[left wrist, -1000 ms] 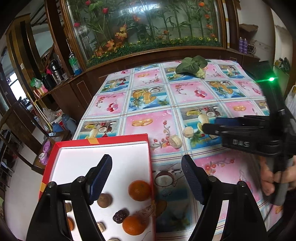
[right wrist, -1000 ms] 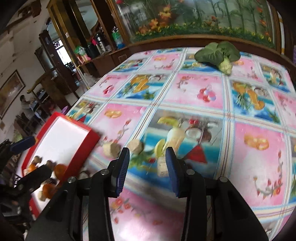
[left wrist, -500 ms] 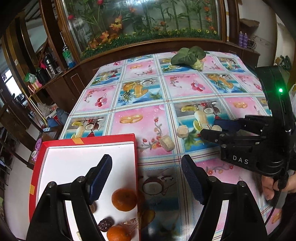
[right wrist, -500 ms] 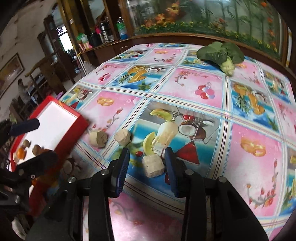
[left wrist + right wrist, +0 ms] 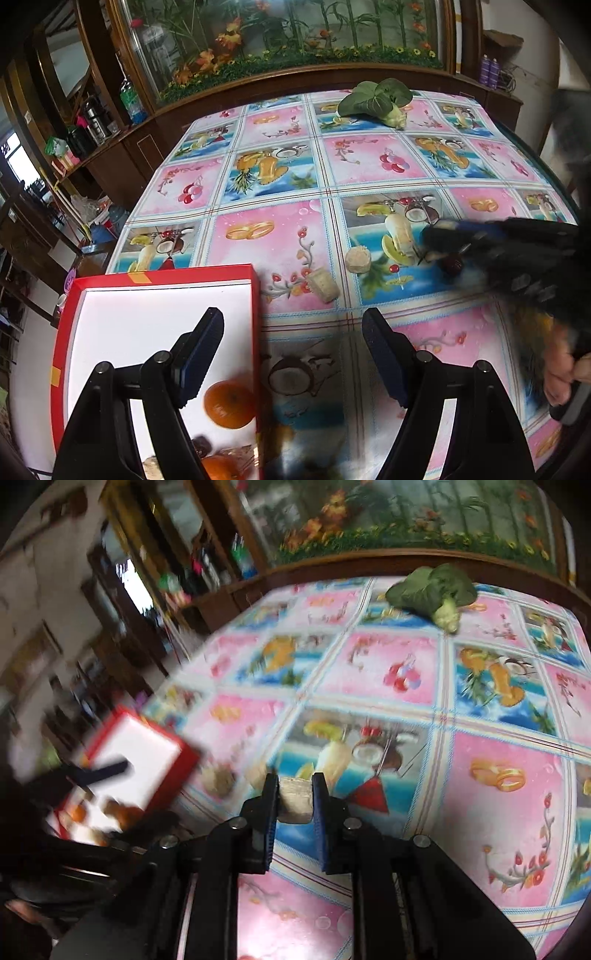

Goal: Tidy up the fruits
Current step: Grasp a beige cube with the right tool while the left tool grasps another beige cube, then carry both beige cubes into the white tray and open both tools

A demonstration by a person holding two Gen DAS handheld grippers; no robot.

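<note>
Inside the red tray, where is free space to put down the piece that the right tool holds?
The far half of the red tray is bare white, from its far rim down to the orange. The near end is crowded with oranges and small dark fruits.

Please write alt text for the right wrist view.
The right gripper has its jaws shut on a beige food chunk above a fruit-print tablecloth. A blurred red tray lies left; a leafy green vegetable sits far back.
</note>
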